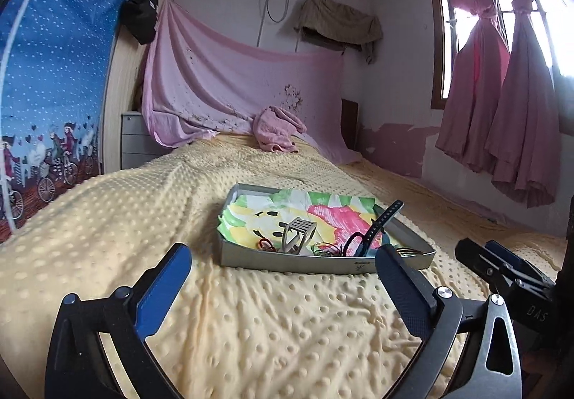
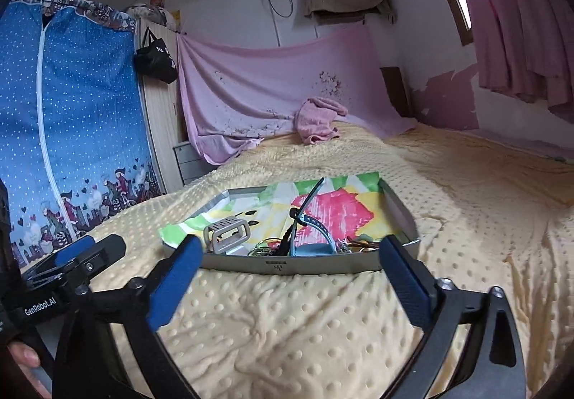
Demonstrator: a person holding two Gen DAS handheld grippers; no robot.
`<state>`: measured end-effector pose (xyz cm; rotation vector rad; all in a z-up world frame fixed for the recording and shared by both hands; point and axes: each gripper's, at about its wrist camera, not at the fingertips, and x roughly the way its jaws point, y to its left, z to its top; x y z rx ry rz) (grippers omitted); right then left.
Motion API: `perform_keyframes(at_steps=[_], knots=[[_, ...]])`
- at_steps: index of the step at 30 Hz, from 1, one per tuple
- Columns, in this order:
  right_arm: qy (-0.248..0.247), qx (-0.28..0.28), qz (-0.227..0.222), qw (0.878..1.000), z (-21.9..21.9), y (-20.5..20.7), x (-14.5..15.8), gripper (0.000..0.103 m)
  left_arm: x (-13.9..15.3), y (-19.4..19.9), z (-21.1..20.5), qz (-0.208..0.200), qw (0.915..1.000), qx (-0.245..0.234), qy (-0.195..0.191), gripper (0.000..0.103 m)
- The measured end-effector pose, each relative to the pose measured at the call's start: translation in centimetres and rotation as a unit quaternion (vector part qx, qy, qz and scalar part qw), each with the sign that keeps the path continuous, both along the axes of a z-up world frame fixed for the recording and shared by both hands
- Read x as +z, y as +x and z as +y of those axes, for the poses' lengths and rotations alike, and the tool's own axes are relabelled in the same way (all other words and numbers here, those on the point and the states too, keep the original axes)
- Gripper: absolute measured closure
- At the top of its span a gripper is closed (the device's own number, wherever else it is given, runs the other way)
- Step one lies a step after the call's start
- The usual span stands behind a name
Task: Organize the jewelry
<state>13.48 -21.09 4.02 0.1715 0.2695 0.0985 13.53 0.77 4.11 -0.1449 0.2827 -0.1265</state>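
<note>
A shallow grey tray (image 1: 287, 261) lined with a colourful cloth sits on the yellow dotted bedspread, also in the right wrist view (image 2: 323, 264). In it lie a grey watch band (image 1: 297, 233) (image 2: 226, 233), a dark blue-black watch strap (image 1: 376, 225) (image 2: 310, 216), and thin green and red string bracelets (image 1: 324, 248) (image 2: 265, 245). My left gripper (image 1: 283, 277) is open and empty, just short of the tray's near wall. My right gripper (image 2: 290, 266) is open and empty, also in front of the tray. Each gripper shows in the other's view, the right one (image 1: 502, 266) and the left one (image 2: 79, 255).
The yellow bedspread (image 1: 251, 327) covers the bed all around the tray. A pink towel (image 1: 276, 130) lies at the head. A pink sheet hangs on the wall, a blue wardrobe (image 2: 71, 112) stands left, pink curtains (image 1: 502, 94) right.
</note>
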Motion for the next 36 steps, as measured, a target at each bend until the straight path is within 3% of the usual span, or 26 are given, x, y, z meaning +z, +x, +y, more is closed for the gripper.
perform_keyframes(at_steps=[17, 27, 36], knots=[[-0.023, -0.016, 0.005, 1.0, -0.1, -8.0, 0.0, 0.001, -0.6, -7.3, 1.2, -0.006, 0.9996, 0.023, 0.014, 0.0], [-0.058, -0.048, 0.02, 0.997, -0.2, -9.4, -0.7, 0.001, -2.6, -8.7, 0.4, 0.014, 0.9995, 0.019, 0.022, 0.0], [-0.056, -0.051, 0.023, 0.997, -0.4, -9.2, -1.2, 0.001, -2.9, -8.5, 0.7, 0.027, 0.9988, 0.036, 0.018, 0.0]])
